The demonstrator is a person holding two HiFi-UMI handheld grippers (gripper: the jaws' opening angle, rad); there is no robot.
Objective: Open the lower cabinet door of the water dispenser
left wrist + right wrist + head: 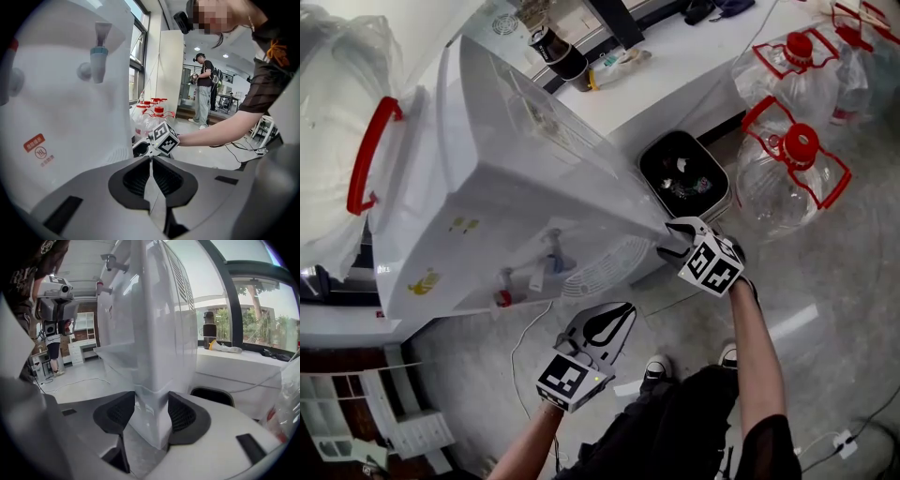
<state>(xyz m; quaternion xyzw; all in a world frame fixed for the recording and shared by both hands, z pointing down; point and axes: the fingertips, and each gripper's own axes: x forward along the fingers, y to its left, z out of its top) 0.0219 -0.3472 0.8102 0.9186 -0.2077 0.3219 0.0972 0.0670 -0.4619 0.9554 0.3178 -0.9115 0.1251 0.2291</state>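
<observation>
Up at the far left of the head view, a red handle (pixel 370 155) curves over the clear bottle seated on the white water dispenser (pixel 516 159), whose body runs away from the camera toward the floor (pixel 834 281). On its front face sit a red tap (pixel 503 298) and a blue tap (pixel 555 251), with a ribbed drip tray (pixel 605 267) just beyond them. The lower cabinet door (pixel 125 376) is the front panel beneath that tray, steeply foreshortened from the head and seen better from the right gripper view. The left gripper (pixel 623 311) hangs in front of the dispenser, clear of it, its jaws pressed together with nothing between them. Next to the right, the right gripper (pixel 672 239) sits at the dispenser's lower front corner. Its own view shows the jaws astride that corner, one pad (pixel 117 412) against the door's face and the other against the side wall, so it grips the door along its edge. Just behind it stands a black bin (pixel 682 173) against the white counter (pixel 694 66). Farther right, clear water bottles (pixel 787 173) with red caps and handles rest on the floor.
</observation>
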